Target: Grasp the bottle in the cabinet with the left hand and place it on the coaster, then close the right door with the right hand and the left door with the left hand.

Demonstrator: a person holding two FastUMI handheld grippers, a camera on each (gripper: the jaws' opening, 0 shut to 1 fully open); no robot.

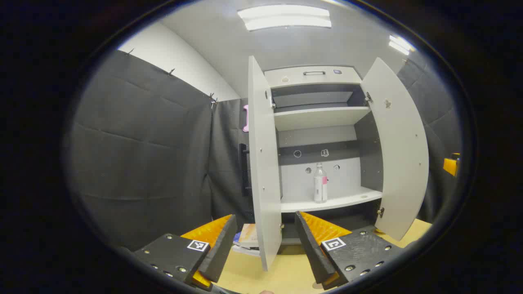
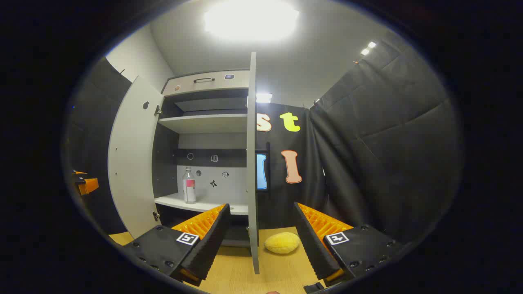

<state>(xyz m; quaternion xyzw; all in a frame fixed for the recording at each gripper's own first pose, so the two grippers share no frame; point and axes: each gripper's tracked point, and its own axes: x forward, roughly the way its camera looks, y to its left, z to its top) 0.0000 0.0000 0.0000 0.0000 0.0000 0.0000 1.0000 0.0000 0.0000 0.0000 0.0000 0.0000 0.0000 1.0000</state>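
Clear plastic bottle with white cap and pink-and-white label (image 1: 320,183) stands upright on the lower shelf (image 1: 351,199) of the open pale-grey cabinet (image 1: 312,76), roughly mid-shelf, set back from the front edge, nothing touching it. The right gripper view has it nearer that shelf's left end (image 2: 188,185).

Handling, my read: light thin-walled plastic, stiff enough for a pinch but will dent if squeezed hard; smooth and slippery, tall and narrow so easy to tip. Fill level can't be told. Best hold is mid-body on the label band, fingers square to the sides, approach level from the front.

Looks: slim cylinder, short neck, small cap, label wrapping the middle.

Left gripper (image 1: 261,241) is wide open and empty, low over the light wooden surface (image 1: 286,273), well short of the shelf, with the left door's (image 1: 263,163) edge between its fingers in view. Right gripper (image 2: 259,234) is also wide open, empty, facing the right door's (image 2: 252,163) edge; a yellow soft lump (image 2: 282,242) lies on the surface just beyond. Both doors stand open. Coaster not identified.
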